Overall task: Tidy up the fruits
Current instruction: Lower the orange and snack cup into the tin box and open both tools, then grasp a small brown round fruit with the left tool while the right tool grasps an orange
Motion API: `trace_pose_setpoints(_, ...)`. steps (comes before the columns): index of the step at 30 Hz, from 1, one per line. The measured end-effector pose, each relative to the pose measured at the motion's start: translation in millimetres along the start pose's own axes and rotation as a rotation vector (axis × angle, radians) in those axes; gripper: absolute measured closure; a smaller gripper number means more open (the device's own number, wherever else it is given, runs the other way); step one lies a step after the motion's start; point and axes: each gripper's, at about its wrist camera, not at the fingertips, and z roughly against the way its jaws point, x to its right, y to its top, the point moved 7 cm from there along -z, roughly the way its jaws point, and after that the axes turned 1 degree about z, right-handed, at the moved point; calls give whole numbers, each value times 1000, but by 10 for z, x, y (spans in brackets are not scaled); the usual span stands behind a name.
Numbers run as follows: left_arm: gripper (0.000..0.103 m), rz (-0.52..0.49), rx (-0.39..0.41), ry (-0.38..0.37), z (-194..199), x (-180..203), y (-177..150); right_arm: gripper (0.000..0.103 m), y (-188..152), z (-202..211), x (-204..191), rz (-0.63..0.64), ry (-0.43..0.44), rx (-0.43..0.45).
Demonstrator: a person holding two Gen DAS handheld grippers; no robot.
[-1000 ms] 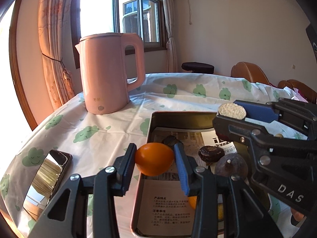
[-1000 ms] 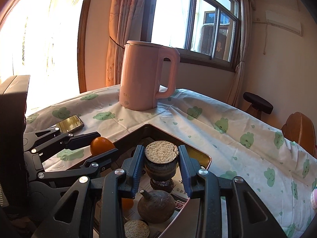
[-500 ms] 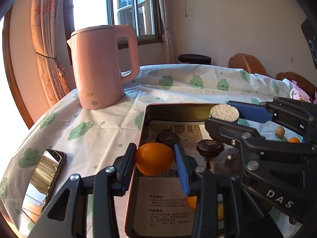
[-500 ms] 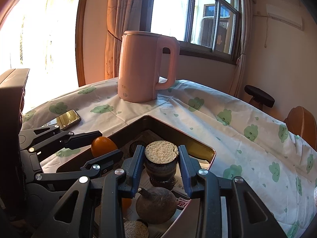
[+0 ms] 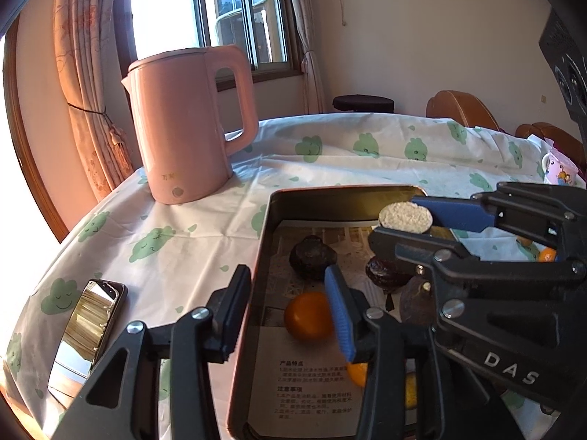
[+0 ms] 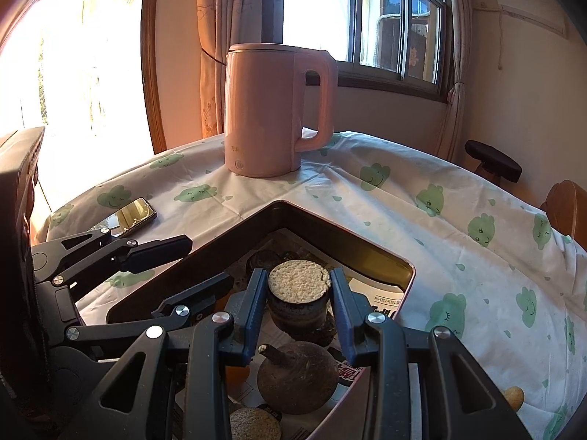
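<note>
My left gripper (image 5: 290, 304) hangs over the left side of the paper-lined metal tray (image 5: 265, 242). Its jaws are opening. The orange (image 5: 306, 316) lies on the tray floor below and between the fingers, and the pads no longer press on it. My right gripper (image 6: 298, 302) is shut on a dark fruit piece with a pale grainy cut top (image 6: 297, 291), held just above the fruit in the tray (image 6: 352, 236). The same piece (image 5: 405, 216) shows at the right of the left wrist view. Under it sit a brown stemmed fruit (image 6: 297, 379) and two dark fruits (image 5: 312, 262).
A pink kettle (image 5: 187, 124) stands on the cloud-print cloth behind the tray. A phone (image 5: 86, 333) lies left of the tray near the table edge. Small orange fruits (image 5: 547, 255) and a printed cup (image 5: 561, 172) are at the right. Wooden chairs stand beyond the table.
The left jaws have spread and the orange has dropped from between the pads onto the tray floor. The right gripper keeps its hold on the cut fruit piece, barely moved.
</note>
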Motion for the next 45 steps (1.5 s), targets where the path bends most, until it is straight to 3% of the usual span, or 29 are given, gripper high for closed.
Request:
trace_pose_setpoints(2,55,-8,0,3,1,13,0,66,-7,2,-13,3,1,-3)
trace_pose_setpoints(3,49,-12,2,4,6,20,1,63,-7,6,-21,3,6,-4)
trace_pose_setpoints(4,42,-15,7,8,17,24,3,56,-7,13,-33,6,10,-3)
trace_pose_setpoints(6,40,-17,18,16,36,19,11,48,5,38,-50,7,15,8)
trace_pose_setpoints(15,25,-25,52,16,100,38,31,41,-14,179,-7,13,-20,33)
trace_pose_setpoints(25,24,11,91,-19,266,142,80,40,-245,609,412,10,-143,45)
trace_pose_setpoints(29,24,-15,116,-54,392,374,143,39,-475,908,759,-11,-224,28)
trace_pose_setpoints(35,14,-69,125,-127,496,832,219,38,-962,1238,1320,-95,-327,-57)
trace_pose_setpoints(40,14,-111,95,-190,470,1233,224,37,-1210,1208,1507,-165,-297,-106)
trace_pose_setpoints(45,14,-149,63,-205,387,1492,221,38,-1265,987,1473,-189,-226,-153)
